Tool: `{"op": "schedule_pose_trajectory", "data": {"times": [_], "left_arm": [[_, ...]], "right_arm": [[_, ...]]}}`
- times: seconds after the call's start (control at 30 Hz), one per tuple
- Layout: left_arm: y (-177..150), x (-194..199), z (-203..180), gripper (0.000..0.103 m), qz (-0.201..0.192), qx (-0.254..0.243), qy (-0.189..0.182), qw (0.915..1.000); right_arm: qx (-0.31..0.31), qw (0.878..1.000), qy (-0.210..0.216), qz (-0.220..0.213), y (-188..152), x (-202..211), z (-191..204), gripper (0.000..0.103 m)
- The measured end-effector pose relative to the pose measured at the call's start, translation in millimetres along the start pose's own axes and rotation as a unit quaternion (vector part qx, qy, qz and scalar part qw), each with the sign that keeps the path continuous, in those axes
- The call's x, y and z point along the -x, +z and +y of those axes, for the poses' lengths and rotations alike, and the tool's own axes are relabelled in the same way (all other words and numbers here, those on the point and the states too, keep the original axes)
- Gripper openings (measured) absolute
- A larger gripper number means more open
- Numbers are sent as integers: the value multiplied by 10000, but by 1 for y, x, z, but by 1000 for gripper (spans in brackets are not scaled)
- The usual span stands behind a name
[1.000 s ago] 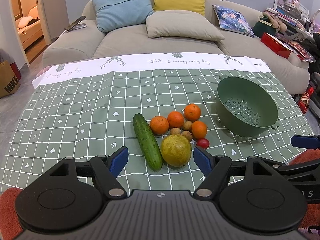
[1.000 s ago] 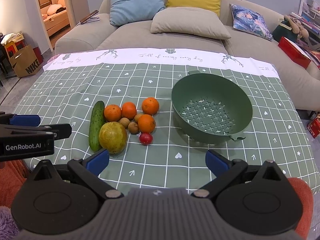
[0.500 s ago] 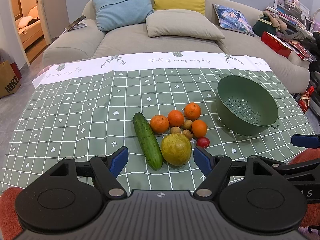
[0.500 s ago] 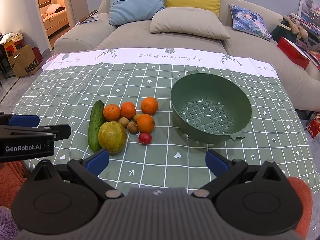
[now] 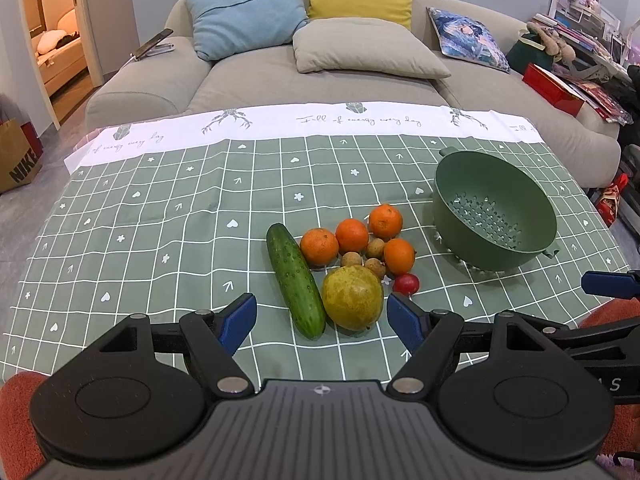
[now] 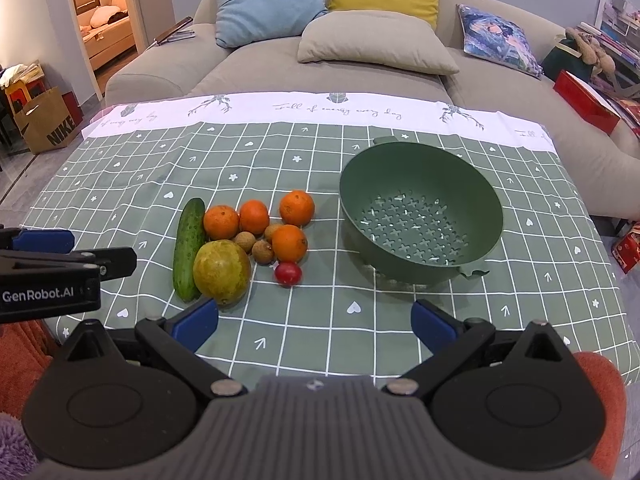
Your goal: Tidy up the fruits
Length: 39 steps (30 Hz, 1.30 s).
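A cluster of produce lies mid-table: a cucumber (image 5: 295, 280), a large yellow-green pear (image 5: 352, 297), several oranges (image 5: 352, 235), small brown longans (image 5: 351, 259) and a red cherry tomato (image 5: 406, 283). An empty green colander (image 5: 494, 210) stands to their right, also in the right wrist view (image 6: 420, 216). My left gripper (image 5: 321, 322) is open and empty, just short of the pear and cucumber. My right gripper (image 6: 314, 322) is open and empty, near the table's front edge, short of the tomato (image 6: 287, 273) and colander.
The table wears a green checked cloth (image 5: 160, 220). A grey sofa (image 5: 320, 72) with cushions stands behind the table. A red box (image 5: 554, 90) and clutter sit at the right, a paper bag (image 6: 48, 126) on the floor at the left.
Both grippers stay open and nearly still; the views have shifted only slightly toward the table.
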<state>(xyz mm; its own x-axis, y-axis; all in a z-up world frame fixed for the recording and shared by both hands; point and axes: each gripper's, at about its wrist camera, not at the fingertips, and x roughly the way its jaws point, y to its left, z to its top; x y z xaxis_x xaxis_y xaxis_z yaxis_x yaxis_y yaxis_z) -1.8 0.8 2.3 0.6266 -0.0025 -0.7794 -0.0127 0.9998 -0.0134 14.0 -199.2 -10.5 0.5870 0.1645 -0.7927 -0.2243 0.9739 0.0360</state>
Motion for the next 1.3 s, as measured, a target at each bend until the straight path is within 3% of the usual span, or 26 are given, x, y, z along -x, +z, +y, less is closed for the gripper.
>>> {"op": "schedule_pose_trajectory", "data": {"times": [0.57, 0.8, 1.0, 1.13, 1.17, 1.23, 1.3], "left_arm": [[-1, -4, 1, 87, 80, -4, -39, 10000], [2, -16, 10, 87, 202, 106, -228, 9995], [4, -35, 23, 77, 468, 288, -428, 9976], [5, -51, 33, 62, 656, 488, -442, 9957], [5, -56, 34, 57, 709, 514, -454, 9951], [5, -63, 37, 53, 792, 523, -492, 9943], [5, -69, 41, 48, 822, 564, -519, 9937]], "right_arm": [[-54, 10000, 52, 38, 1, -6, -1, 98], [119, 9995, 102, -291, 1, -16, -6, 98], [243, 9988, 279, -312, 6, -39, -8, 97], [390, 9965, 663, -338, 10, -56, -3, 88], [409, 9963, 704, -292, 12, -62, 0, 87], [409, 9955, 837, -165, 16, -74, 6, 76], [264, 9938, 1076, 71, 20, -88, 11, 73]]}}
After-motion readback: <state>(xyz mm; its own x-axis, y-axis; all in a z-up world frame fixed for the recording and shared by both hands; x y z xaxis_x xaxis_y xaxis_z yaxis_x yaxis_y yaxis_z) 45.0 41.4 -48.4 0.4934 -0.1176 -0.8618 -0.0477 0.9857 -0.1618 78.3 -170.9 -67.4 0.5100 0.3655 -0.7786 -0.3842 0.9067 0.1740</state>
